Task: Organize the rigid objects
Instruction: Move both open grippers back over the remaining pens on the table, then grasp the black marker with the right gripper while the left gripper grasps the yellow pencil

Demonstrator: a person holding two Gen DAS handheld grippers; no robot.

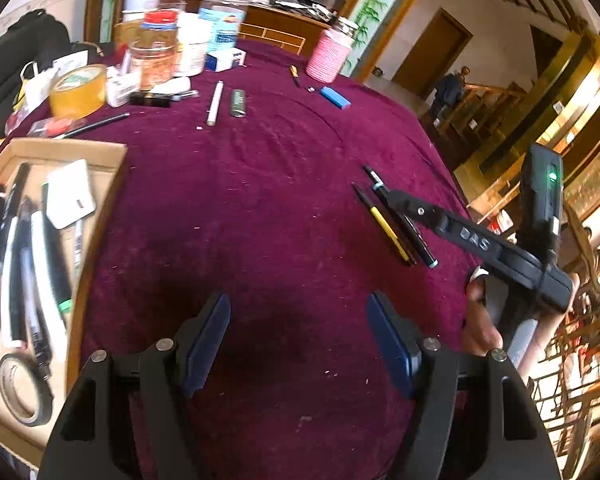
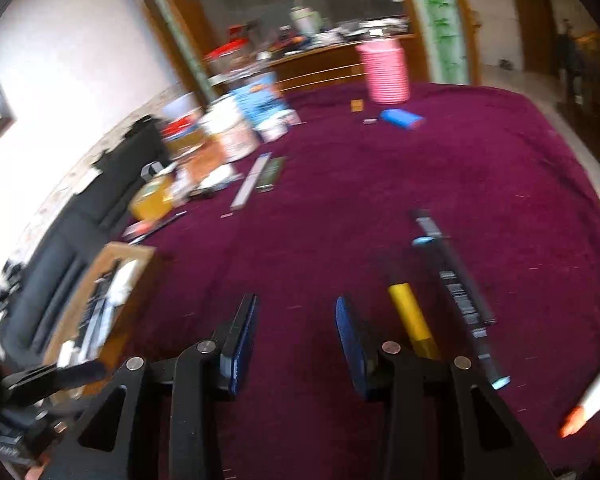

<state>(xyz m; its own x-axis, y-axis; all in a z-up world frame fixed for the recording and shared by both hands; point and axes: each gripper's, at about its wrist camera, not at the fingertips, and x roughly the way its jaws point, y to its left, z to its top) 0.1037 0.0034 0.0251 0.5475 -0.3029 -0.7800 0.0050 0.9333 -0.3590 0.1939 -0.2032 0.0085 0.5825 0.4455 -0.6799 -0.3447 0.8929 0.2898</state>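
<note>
At the desk's left edge the box (image 1: pixel 66 152) holds pens. Left gripper (image 1: pixel 298 344): jaws wide, empty. Two pens (image 1: pixel 396 226) lie near the right edge under the right gripper (image 2: pixel 296 338), jaws apart, empty. Light, stiff, slick: pinch mid-barrel. Only the right view shows an orange-tipped marker (image 2: pixel 592 398).

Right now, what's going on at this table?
A person is sorting pens and small items into a cardboard box on a maroon-covered table. Both tools are open and empty. The right tool is near two loose pens, a yellow-and-black pen and a black pen, not gripping either. The left tool hovers over bare cloth. The box already holds several markers and a tape roll.
</note>
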